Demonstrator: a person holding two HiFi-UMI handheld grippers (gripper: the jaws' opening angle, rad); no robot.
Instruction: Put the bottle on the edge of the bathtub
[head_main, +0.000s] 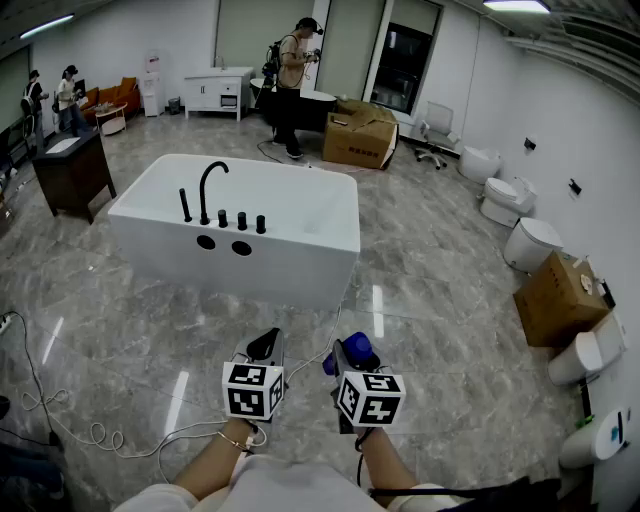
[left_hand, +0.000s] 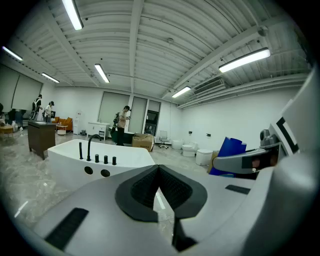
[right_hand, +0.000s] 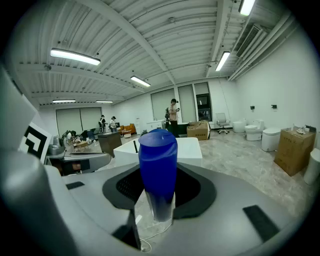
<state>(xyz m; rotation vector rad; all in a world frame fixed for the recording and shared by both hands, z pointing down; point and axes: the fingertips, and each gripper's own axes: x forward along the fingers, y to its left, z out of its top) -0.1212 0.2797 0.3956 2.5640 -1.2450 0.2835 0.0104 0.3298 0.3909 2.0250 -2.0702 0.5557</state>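
A blue bottle (right_hand: 157, 165) with a clear lower part stands upright between the jaws of my right gripper (right_hand: 157, 202), which is shut on it. From the head view the bottle (head_main: 358, 349) shows just past the right gripper (head_main: 348, 362), held low over the floor. My left gripper (head_main: 266, 345) is beside it, shut with nothing in it; its pads (left_hand: 150, 182) meet at the tips. The white bathtub (head_main: 300, 240) with a black faucet (head_main: 208, 188) on its near rim stands ahead on the floor, some way from both grippers. It also appears as the bathtub (left_hand: 65, 157) in the left gripper view.
A white cable (head_main: 110, 435) loops on the floor at my left. A dark cabinet (head_main: 72, 172) stands left of the tub. Toilets (head_main: 530, 243) and a cardboard box (head_main: 558, 298) line the right wall. A person (head_main: 293, 85) stands behind the tub by another box (head_main: 360, 138).
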